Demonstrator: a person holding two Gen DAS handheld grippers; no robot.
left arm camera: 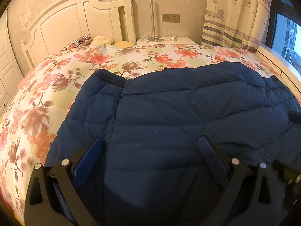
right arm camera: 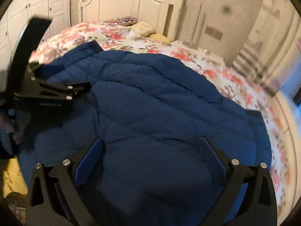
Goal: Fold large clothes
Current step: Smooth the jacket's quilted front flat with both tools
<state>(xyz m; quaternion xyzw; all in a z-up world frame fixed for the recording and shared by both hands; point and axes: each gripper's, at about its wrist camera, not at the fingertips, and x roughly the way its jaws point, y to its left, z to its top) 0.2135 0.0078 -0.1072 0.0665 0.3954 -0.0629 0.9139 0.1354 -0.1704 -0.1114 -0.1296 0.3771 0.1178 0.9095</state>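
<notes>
A navy blue quilted down jacket (left arm camera: 169,116) lies spread on the floral bed cover, partly folded, with a ribbed cuff (left arm camera: 111,77) at its far left. It also fills the right wrist view (right arm camera: 150,98). My left gripper (left arm camera: 150,145) is open just above the jacket's near part, holding nothing. My right gripper (right arm camera: 152,146) is open over the jacket too, empty. The left gripper's black body (right arm camera: 47,92) shows at the left of the right wrist view, above the jacket's left side.
The bed (left arm camera: 62,86) has a floral cover and a white headboard (left arm camera: 75,24) with pillows (left arm camera: 101,40). A white nightstand (left arm camera: 165,41) with a lamp stands beyond it. A curtain (left arm camera: 235,13) and window ledge run along the right. White wardrobe doors (right arm camera: 37,5) stand at left.
</notes>
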